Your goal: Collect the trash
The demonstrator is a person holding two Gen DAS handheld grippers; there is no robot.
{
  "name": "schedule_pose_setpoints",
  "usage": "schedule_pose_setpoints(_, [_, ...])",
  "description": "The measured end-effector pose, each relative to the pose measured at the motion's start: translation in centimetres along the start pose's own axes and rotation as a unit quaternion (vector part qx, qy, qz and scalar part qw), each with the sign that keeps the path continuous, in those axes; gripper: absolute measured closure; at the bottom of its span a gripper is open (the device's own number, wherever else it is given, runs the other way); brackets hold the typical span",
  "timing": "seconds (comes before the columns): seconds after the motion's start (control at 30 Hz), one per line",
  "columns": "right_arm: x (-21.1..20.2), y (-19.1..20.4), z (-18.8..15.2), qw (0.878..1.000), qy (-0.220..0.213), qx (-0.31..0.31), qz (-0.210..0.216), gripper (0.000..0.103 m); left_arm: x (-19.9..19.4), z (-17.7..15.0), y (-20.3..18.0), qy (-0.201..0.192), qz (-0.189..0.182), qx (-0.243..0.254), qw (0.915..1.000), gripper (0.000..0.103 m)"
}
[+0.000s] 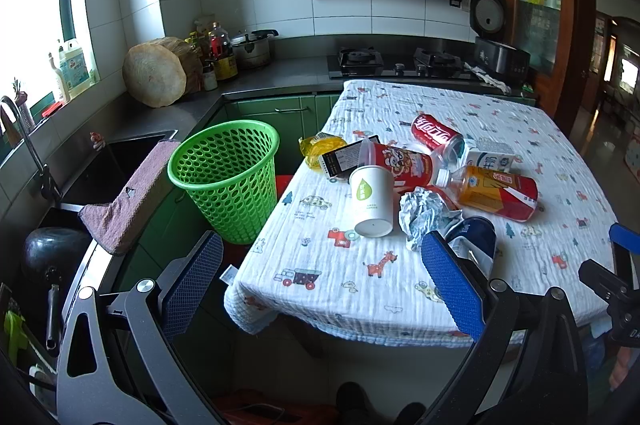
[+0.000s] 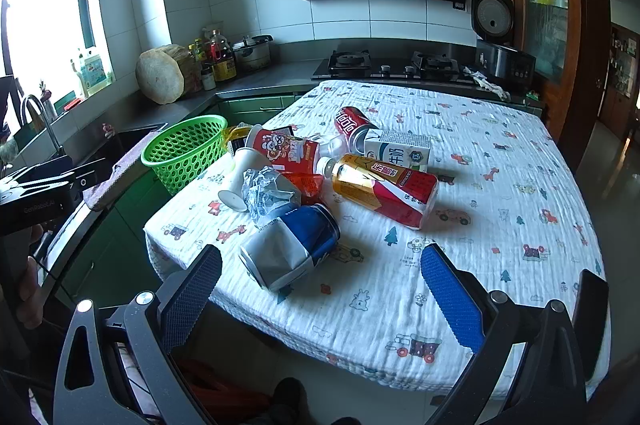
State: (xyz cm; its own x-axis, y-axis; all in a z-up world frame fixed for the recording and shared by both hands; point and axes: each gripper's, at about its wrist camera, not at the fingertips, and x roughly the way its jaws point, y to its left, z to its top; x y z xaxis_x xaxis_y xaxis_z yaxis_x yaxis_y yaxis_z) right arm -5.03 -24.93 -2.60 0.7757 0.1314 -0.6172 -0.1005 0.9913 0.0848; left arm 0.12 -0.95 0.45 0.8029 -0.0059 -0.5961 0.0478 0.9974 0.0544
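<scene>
On the cloth-covered surface [image 2: 500, 185] the trash lies heaped, none yet collected; both the left claw [image 1: 320, 289] and right claw [image 2: 320, 289] hang spread and empty; the dented blue can [image 2: 292, 245], nearest the right claw, looks the likeliest first grasp; the green basket [image 1: 228, 177] waits at ten o'clock.

The trash forms one tight cluster on the table [image 2: 500, 185]. The near and right portions of the cloth are bare and offer open approach. A crushed blue can [image 2: 292, 245] lies at the near edge of the cluster, with crumpled foil [image 2: 266, 191] touching it behind. A tea bottle [image 2: 384, 187] lies on its side along the right flank. A tipped paper cup [image 1: 372, 199] blocks the left flank. The green basket [image 1: 226, 177] stands just beside the table's left edge, mouth unobstructed. Open air separates the table from the sink counter [image 1: 132, 145].
</scene>
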Motion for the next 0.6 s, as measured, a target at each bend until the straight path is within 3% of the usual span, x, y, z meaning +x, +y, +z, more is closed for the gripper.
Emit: schedule_pose_setpoints(0.6, [0.08,-0.16,-0.12,1.000,-0.002,0.005,0.002,0.006,0.20,-0.09,0.03,0.001,0.002,-0.002,1.0000,0.005])
